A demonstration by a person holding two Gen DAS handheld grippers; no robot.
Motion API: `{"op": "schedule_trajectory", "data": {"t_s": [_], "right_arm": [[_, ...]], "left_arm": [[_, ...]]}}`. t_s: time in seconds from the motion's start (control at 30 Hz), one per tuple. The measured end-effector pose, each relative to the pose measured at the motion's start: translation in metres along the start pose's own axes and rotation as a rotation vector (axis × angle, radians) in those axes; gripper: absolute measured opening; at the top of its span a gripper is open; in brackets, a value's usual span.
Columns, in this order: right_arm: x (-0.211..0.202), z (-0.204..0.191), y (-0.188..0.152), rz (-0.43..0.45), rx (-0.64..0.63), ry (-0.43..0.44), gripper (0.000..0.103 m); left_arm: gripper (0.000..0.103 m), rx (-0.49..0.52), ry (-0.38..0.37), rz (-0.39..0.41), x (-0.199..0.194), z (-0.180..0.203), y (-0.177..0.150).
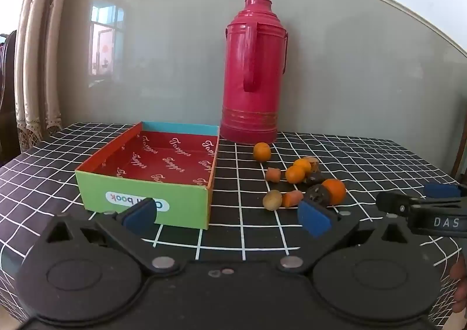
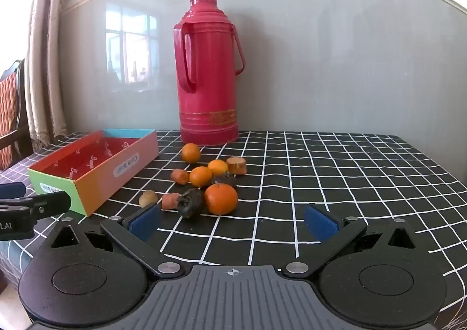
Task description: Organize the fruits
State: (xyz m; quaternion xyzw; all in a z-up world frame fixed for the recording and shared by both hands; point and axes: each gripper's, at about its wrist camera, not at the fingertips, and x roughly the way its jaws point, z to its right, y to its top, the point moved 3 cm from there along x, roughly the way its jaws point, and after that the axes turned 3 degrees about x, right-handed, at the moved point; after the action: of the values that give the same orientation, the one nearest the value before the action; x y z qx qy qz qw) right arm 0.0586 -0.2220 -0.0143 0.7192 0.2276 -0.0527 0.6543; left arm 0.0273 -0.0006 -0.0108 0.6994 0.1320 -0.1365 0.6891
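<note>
An open cardboard box [image 1: 140,193] with a red inside and green front stands on the checked tablecloth; it also shows in the right wrist view [image 2: 96,184]. To its right lies a cluster of produce: several oranges [image 1: 334,191] [image 2: 221,198], carrot pieces [image 1: 292,198] [image 2: 170,200], a small potato [image 1: 272,199] [image 2: 148,198] and dark wrinkled fruits [image 1: 318,195] [image 2: 191,202]. My left gripper [image 1: 227,214] is open and empty, in front of the box's right corner. My right gripper [image 2: 233,222] is open and empty, just in front of the cluster.
A tall red thermos [image 1: 252,73] [image 2: 208,73] stands at the back against the grey wall. The black-and-white checked tablecloth [image 2: 335,184] stretches to the right of the produce. A curtain [image 1: 38,67] hangs at the left. The right gripper's arm shows in the left wrist view [image 1: 423,207].
</note>
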Motion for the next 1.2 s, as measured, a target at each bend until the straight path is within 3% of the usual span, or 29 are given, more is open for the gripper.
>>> {"op": "schedule_trajectory", "data": {"t_s": [1.2], "right_arm": [[0.0018, -0.0011, -0.0006, -0.006, -0.006, 0.004, 0.103]], "left_arm": [[0.097, -0.003, 0.005, -0.008, 0.0008, -0.0027, -0.0016]]}}
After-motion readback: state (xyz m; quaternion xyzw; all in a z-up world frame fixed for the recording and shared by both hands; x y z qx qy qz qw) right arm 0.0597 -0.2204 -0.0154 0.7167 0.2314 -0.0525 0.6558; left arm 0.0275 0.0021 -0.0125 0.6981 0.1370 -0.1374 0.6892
